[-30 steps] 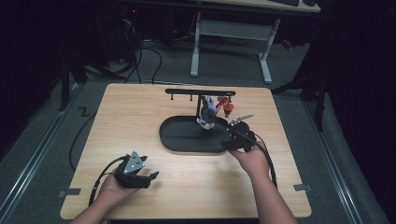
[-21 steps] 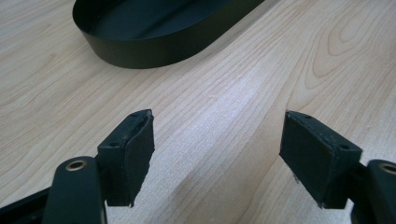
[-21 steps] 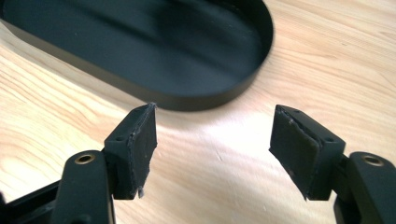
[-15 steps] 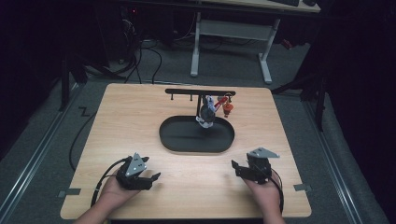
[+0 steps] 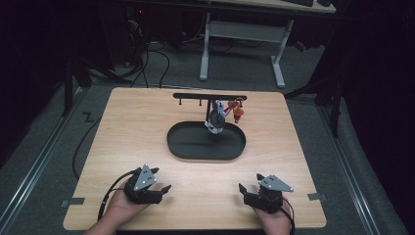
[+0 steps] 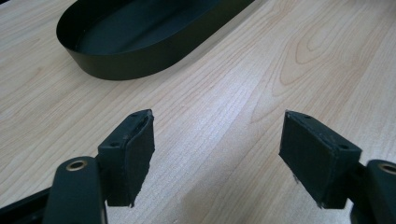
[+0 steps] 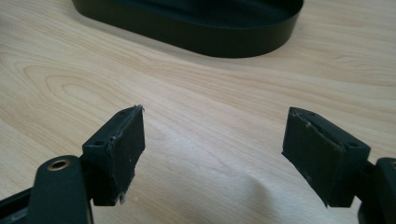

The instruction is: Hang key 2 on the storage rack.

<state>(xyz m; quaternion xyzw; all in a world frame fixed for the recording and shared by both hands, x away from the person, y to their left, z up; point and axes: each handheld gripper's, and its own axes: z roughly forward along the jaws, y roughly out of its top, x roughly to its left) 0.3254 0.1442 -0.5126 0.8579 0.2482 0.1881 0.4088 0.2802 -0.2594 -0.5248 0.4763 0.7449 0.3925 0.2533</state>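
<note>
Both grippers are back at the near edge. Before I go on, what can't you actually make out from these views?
- Hanging items on the rack, high view: too small to identify.
- Tray far end: cut off by the top edge in both gripper views.
- Right hand, high view: cut off by the bottom edge.

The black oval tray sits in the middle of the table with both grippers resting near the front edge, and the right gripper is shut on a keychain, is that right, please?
Not quite. The right gripper is open and holds nothing, as the right gripper view shows: its jaws stand wide apart over bare wood. The rest holds: the black oval tray sits mid-table, and both it and the left gripper rest near the front edge.
</note>
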